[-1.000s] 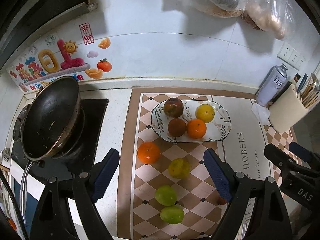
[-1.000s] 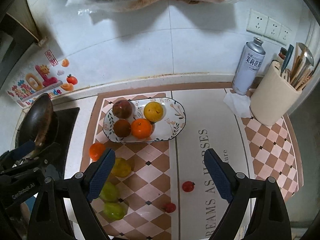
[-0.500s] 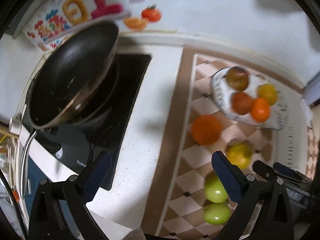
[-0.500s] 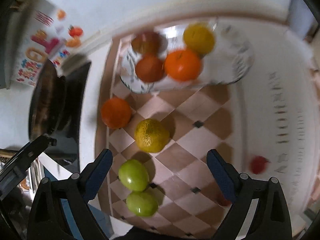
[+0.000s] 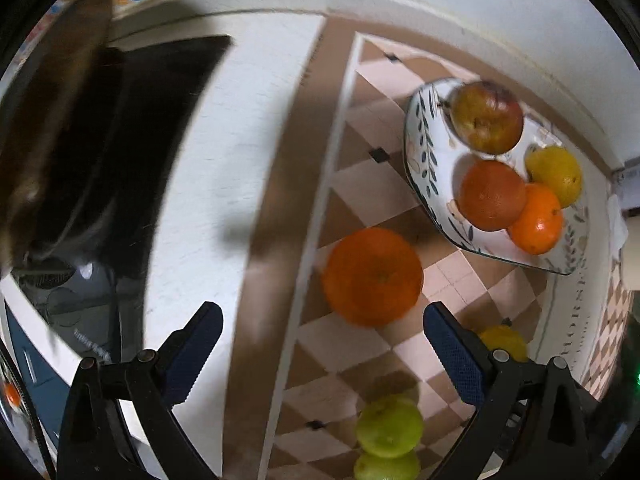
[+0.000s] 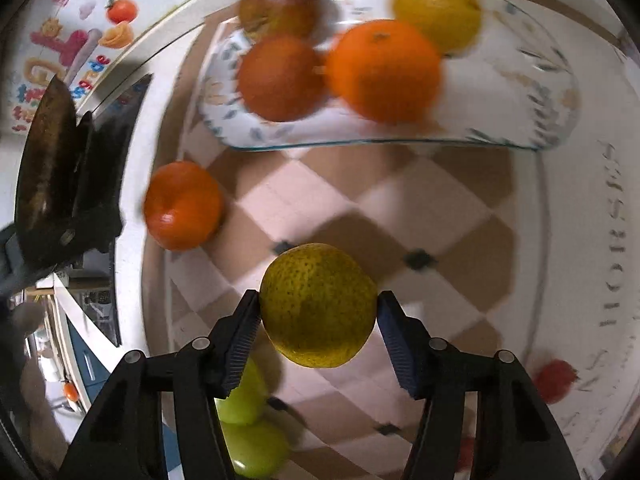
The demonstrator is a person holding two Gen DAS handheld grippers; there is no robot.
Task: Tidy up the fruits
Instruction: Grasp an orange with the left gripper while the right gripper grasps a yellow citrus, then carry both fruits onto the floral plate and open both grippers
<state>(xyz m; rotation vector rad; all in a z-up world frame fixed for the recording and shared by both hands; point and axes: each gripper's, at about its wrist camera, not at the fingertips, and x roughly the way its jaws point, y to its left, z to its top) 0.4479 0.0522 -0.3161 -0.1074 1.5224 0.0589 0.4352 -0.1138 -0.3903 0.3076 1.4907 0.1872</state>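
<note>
Our left hand-held gripper [image 5: 320, 334] has two matte black plastic arms, each ending in a dark blue finger pad [image 5: 452, 354] with a finely ribbed face. Our right hand-held gripper [image 6: 318, 338] is built the same way, with black angular linkages and ribbed blue pads [image 6: 396, 350]. On both we see small round silver-grey pivot screws set into the black arms just behind the pads.

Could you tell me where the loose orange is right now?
The loose orange lies on the checkered mat, just left of the plate, ahead of the open left gripper.
</note>
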